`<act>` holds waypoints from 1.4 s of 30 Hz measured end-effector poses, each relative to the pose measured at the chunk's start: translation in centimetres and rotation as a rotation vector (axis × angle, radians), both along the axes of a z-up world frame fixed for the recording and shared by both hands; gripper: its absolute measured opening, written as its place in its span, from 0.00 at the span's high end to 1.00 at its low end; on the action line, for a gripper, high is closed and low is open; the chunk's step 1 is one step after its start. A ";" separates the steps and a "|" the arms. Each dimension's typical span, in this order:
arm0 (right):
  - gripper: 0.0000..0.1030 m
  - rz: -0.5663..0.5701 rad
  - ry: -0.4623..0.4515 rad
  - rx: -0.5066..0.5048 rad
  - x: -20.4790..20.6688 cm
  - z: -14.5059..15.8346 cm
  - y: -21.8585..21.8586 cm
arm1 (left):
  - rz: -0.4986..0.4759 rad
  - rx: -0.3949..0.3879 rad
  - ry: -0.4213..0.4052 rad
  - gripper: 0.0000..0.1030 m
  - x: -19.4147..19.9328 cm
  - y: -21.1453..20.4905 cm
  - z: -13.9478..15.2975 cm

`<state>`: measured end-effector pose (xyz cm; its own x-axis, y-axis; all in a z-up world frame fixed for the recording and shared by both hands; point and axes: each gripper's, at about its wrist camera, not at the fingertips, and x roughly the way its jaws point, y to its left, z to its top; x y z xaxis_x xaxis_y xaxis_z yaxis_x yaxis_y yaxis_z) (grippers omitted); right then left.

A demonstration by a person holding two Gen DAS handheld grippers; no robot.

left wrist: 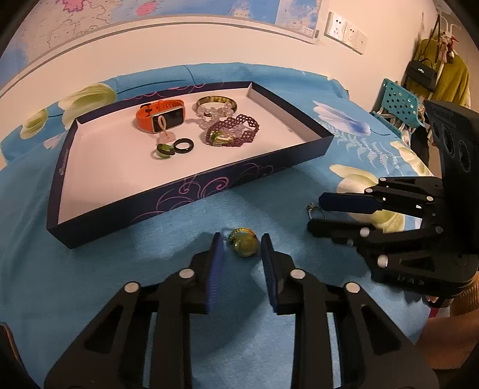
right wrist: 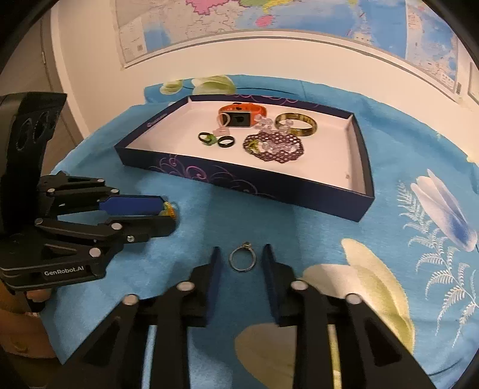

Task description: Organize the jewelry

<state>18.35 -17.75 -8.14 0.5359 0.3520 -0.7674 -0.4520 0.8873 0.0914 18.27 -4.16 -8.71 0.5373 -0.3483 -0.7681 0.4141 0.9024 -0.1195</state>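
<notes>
Blue flowered cloth (left wrist: 149,284) covers the desk, with a pale wall and a map (right wrist: 269,15) behind it. On the cloth, near the cameras, lie two loose pieces of jewelry. A yellow-green glass pendant (left wrist: 244,241) rests between the fingertips of the left claw (left wrist: 242,244); both jaws stand apart on either side of it, the gap only a little wider than the pendant, and neither blue pad clearly touches it. A thin silver ring (right wrist: 242,259) with a small stone lies flat between the fingertips of the right claw (right wrist: 242,257), whose jaws are likewise spread, with bare cloth showing on each side of the ring. Neither claw is gripping anything.

Farther off sits a shallow dark-blue tray (left wrist: 191,191) with a white floor and purple swirls on its wall. Inside it, toward the far side, are an orange watch (left wrist: 160,116) and, to its right, a gold bangle (left wrist: 217,103) with a clear bead bracelet (left wrist: 214,115) against it. Nearer lies a purple beaded bracelet (left wrist: 236,131) with a green-stoned piece on it. Left of that are a black ring (left wrist: 183,145) and a green ring (left wrist: 163,149) just beside each other.

Seen from the left wrist camera, the right claw comes in from the right, held sideways above the cloth. Beyond it, at the far right of the room, stand a teal chair (left wrist: 398,104) and hanging clothes (left wrist: 443,74).
</notes>
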 end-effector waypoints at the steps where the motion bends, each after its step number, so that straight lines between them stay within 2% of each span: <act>1: 0.83 -0.002 0.002 0.004 0.0 0.0 -0.1 | 0.001 -0.001 0.000 0.79 0.0 0.0 0.0; 5: 0.84 -0.005 -0.003 -0.004 0.0 0.0 -0.1 | 0.009 -0.004 0.000 0.83 0.0 0.1 0.0; 26: 0.85 -0.006 -0.046 0.096 -1.1 1.3 -0.6 | 0.053 -0.037 -0.035 0.83 -1.1 1.1 1.2; 42: 0.85 -0.007 -0.081 0.127 -0.8 2.4 -0.5 | 0.074 -0.057 -0.074 0.83 -1.5 1.9 2.5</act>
<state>17.56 -18.30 -5.72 0.5968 0.4396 -0.6713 -0.4564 0.8740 0.1666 16.81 -2.28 -6.18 0.6182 -0.3471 -0.7053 0.3558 0.9236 -0.1428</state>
